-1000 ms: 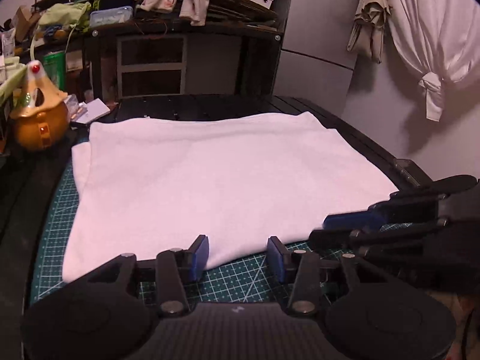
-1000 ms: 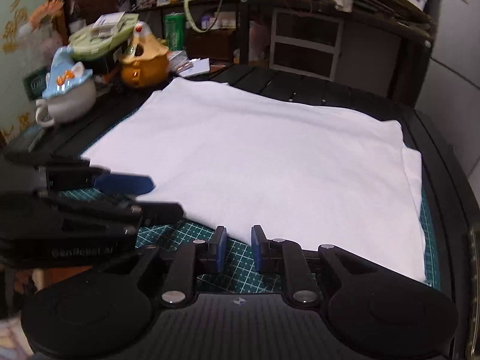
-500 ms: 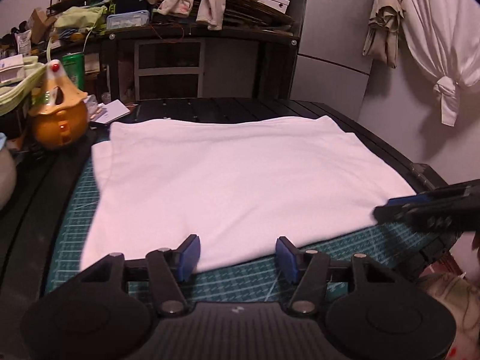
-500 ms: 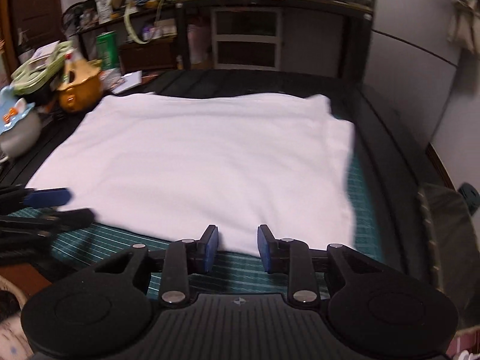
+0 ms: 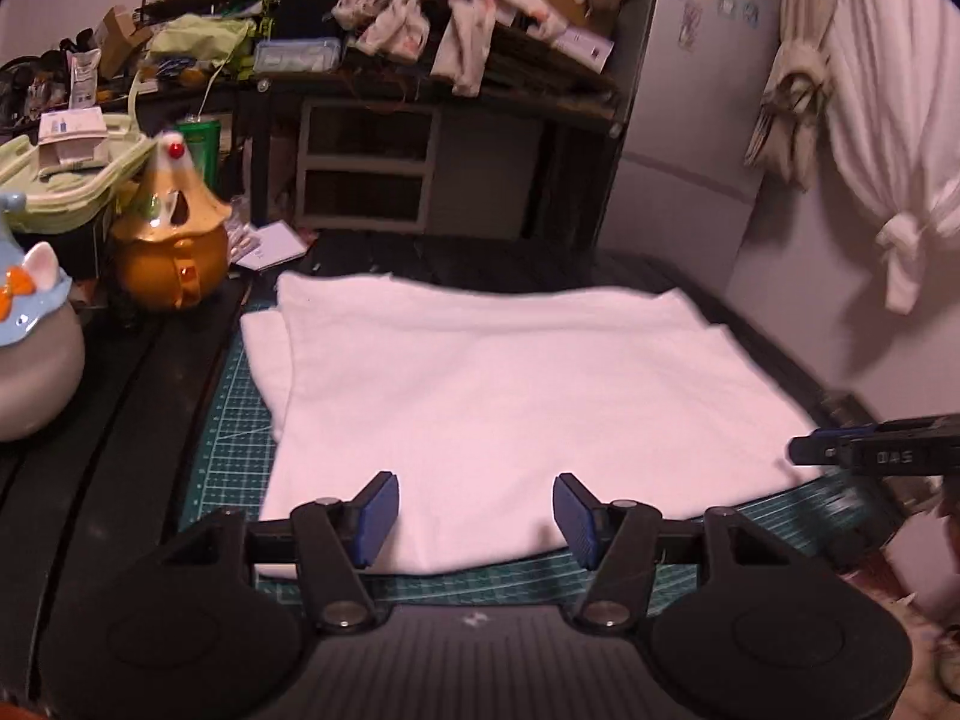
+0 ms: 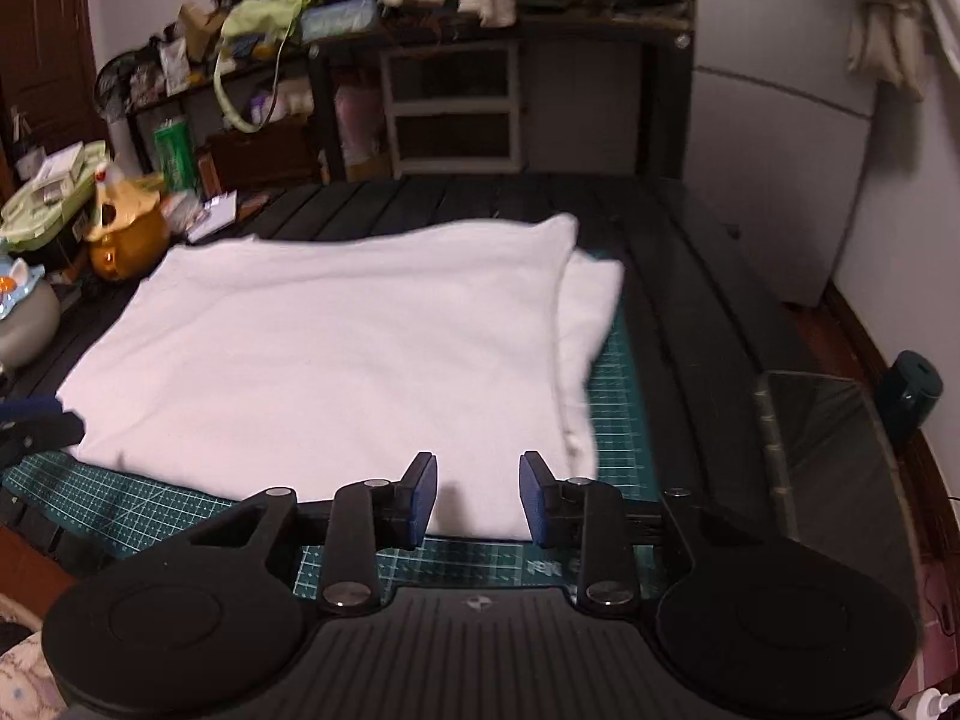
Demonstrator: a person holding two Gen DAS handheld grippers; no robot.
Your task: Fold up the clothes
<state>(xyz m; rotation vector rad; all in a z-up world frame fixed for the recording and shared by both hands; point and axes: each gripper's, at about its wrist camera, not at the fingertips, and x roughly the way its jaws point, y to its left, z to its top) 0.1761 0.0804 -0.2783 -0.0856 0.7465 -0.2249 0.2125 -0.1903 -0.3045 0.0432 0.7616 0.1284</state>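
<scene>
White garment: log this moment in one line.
white garment: flat on cutting mat | left gripper: open, near hem | right gripper: opening, empty, near hem

A dark slatted counter (image 6: pixel 690 276) carries a green gridded cutting mat (image 5: pixel 234 420), on which a white folded garment (image 5: pixel 498 402) lies flat, while an orange chicken-shaped pot (image 5: pixel 171 264) and a grey, blue-lidded pot (image 5: pixel 30 360) stand at its left side.
</scene>
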